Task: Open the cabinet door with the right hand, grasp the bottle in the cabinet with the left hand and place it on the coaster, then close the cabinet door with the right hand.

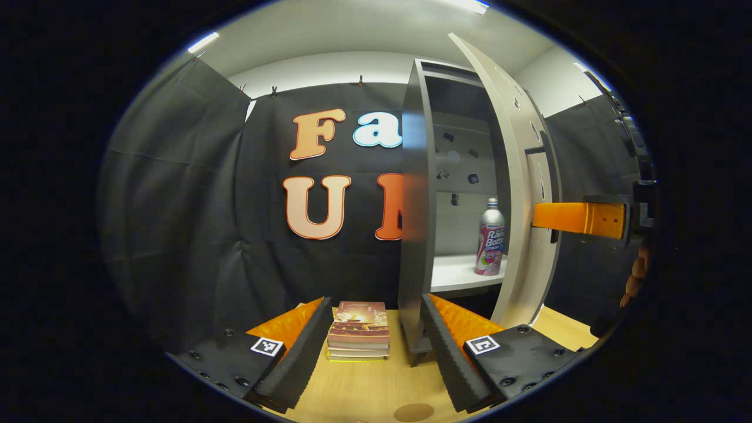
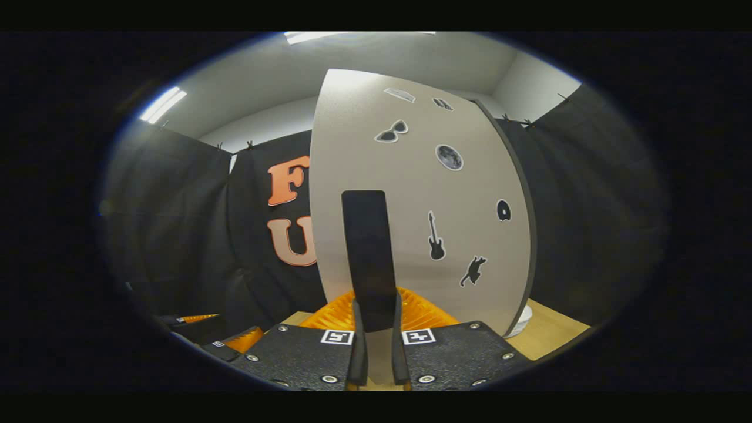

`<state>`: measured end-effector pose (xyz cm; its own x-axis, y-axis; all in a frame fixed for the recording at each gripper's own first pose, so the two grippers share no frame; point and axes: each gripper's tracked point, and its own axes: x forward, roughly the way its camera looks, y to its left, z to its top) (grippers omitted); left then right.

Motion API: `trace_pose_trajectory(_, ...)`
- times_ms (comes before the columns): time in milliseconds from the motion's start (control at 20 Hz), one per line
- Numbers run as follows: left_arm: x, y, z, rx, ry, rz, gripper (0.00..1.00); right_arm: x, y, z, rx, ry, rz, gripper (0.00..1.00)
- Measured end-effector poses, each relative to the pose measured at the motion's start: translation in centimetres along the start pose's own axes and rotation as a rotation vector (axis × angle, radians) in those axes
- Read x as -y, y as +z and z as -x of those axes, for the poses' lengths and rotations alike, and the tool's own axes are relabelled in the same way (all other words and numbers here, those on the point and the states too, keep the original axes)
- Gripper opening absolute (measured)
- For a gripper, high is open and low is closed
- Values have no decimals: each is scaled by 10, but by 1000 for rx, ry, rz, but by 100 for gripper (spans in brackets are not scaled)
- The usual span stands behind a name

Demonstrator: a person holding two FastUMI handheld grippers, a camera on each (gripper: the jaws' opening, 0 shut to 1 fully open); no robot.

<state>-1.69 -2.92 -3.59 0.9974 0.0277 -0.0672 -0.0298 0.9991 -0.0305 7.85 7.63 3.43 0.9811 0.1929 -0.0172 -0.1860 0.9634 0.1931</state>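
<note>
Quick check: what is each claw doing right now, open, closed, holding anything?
Left claw: open, holding nothing.
Right claw: closed on the cabinet door handle.

Door [image 1: 523, 194] hides bottle's [image 1: 490, 238] right edge — coaster [image 1: 413, 412] cropped.

Hand-held gripper [image 2: 376, 329] — clamped on door handle [image 2: 369, 258]

Readable text: none that can be told.
The bottle [image 1: 490, 239] carries a printed label; the books [image 1: 359, 330] show no legible title.
</note>
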Motion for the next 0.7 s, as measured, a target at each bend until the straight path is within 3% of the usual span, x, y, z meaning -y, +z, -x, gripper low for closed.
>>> trace_pose_trajectory(50, 9, 1, 6, -1, -1, 9, 97, 3, 0, 4, -1, 14, -13, 18)
trace_pose_trajectory(250, 35, 6, 29, 1, 28, 39, 95, 19, 4, 23, -12, 66, -43, 17)
trace_pose_trajectory(300, 42, 6, 34, 1, 34, 42, 97, 22, 4, 26, -13, 76, -54, 13)
trace_pose_trajectory(350, 49, 7, 41, 4, 43, 43, 97, 26, 5, 31, -18, 88, -70, 18)
trace_pose_trajectory(500, 63, 13, 64, 19, 70, 37, 97, 39, 9, 43, -21, 142, -126, 16)
trace_pose_trajectory(700, 79, 13, 87, 23, 92, 26, 95, 52, 12, 55, -43, 205, -89, 20)
